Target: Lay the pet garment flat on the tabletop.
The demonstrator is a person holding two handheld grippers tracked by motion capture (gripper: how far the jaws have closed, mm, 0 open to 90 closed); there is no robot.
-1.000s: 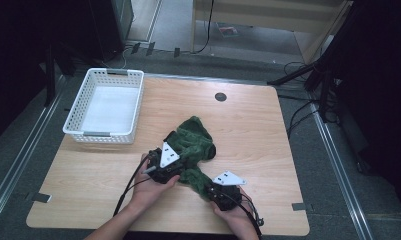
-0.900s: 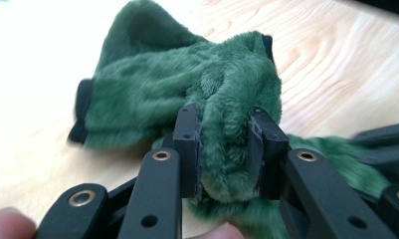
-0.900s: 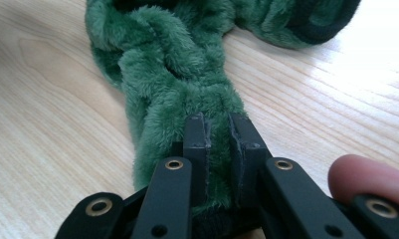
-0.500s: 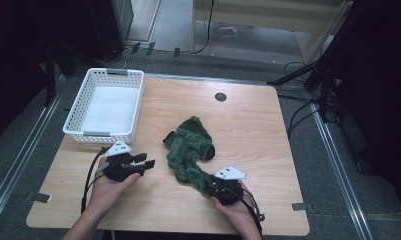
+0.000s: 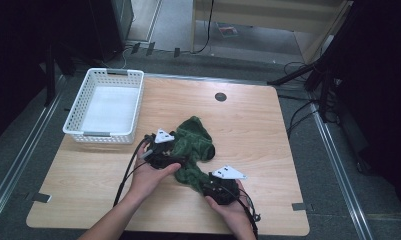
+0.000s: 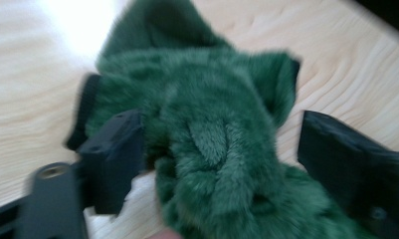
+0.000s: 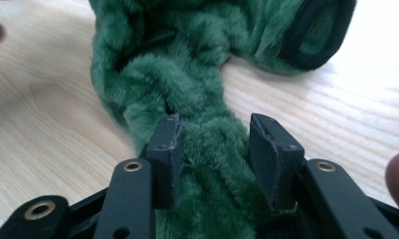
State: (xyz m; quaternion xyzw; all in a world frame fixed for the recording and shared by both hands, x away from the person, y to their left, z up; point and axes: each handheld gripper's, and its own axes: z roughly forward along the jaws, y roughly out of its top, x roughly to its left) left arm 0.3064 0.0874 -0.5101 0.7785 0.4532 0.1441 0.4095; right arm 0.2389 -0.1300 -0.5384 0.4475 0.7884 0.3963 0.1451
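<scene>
A white basket (image 5: 105, 105) sits far off to the left of both jaws. The left gripper (image 5: 163, 150) has its jaws wide apart around a bunched fold of the green fleece garment (image 5: 193, 145) on the tabletop (image 5: 268, 130). The right gripper (image 5: 220, 187) is clamped on a narrow strip of it. This looks like gathering or straightening; next the left jaws need to close on that fold.

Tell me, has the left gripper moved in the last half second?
Yes. The left gripper swung right, away from the white basket, back onto the green fuzzy cloth, jaws open around it.
</scene>
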